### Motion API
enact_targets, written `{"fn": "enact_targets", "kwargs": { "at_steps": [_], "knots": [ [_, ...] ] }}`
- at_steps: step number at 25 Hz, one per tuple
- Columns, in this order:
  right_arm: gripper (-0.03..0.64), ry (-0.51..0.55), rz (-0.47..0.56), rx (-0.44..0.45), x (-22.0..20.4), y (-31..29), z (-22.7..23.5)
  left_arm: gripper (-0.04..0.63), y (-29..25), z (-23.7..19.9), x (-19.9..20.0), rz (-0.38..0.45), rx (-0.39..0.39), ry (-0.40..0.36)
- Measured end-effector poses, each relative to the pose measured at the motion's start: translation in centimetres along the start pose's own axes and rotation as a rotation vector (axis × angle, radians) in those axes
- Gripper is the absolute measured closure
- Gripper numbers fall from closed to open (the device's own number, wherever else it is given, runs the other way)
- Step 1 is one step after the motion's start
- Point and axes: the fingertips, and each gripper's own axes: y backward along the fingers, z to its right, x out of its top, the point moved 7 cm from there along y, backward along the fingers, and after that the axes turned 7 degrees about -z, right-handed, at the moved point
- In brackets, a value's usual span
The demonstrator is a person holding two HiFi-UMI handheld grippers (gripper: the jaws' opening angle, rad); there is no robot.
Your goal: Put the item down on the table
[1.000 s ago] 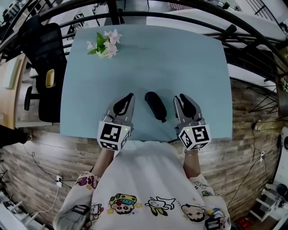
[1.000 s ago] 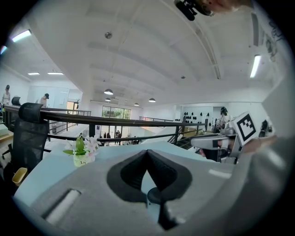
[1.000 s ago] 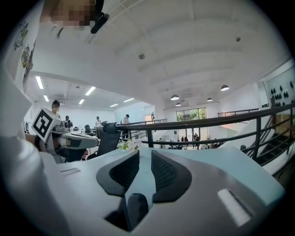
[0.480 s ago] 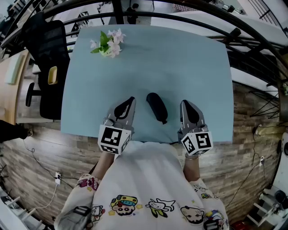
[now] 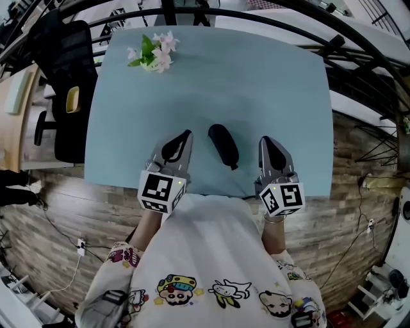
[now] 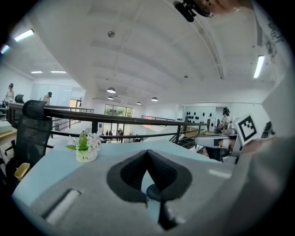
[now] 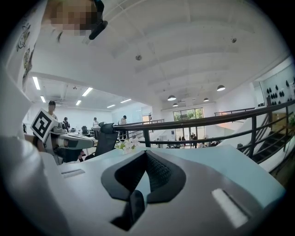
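Observation:
The item, a black elongated object, lies on the light blue table near its front edge, with nothing touching it. My left gripper rests to its left, shut and empty; its pads meet in the left gripper view. To the right of the item, my right gripper is also shut on nothing, and its pads close together in the right gripper view. A clear gap lies between each gripper and the item.
A small pot of pink and white flowers stands at the table's far left corner. A black office chair is beside the table's left edge. A dark railing runs behind the table. The person's white shirt fills the near side.
The right gripper has drawn back and to the right, away from the black item, and its jaws have shut. The left gripper has barely moved. The item stays on the table.

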Motion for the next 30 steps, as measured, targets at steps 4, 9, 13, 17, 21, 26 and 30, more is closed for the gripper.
{"fn": "enact_targets", "kwargs": {
  "at_steps": [4, 9, 13, 17, 21, 26, 30],
  "knots": [
    [0.607, 0.001, -0.008, -0.004, -0.17, -0.1, 0.09, 0.597, 0.0, -0.23, -0.16, -0.003, 0.006, 0.004],
    [0.607, -0.002, -0.014, -0.003, -0.15, -0.28, 0.11, 0.597, -0.07, -0.31, -0.16, -0.008, 0.01, 0.006],
    [0.607, -0.006, -0.013, -0.003, -0.04, -0.21, 0.06, 0.597, 0.03, -0.23, -0.17, -0.008, 0.011, 0.006],
    [0.607, -0.008, -0.017, -0.006, -0.25, -0.22, 0.03, 0.597, 0.1, -0.3, -0.29, -0.008, 0.011, 0.009],
    [0.607, -0.003, -0.029, -0.005, -0.37, -0.42, -0.04, 0.597, 0.06, -0.48, -0.33, -0.01, 0.011, 0.01],
    [0.609, -0.003, -0.039, -0.002, -0.54, -0.55, -0.1, 0.597, 0.05, -0.56, -0.41, -0.011, 0.012, 0.01],
    [0.607, -0.005, -0.041, -0.002, -0.56, -0.58, -0.13, 0.597, 0.05, -0.61, -0.36, -0.009, 0.011, 0.01]
  ]
}}
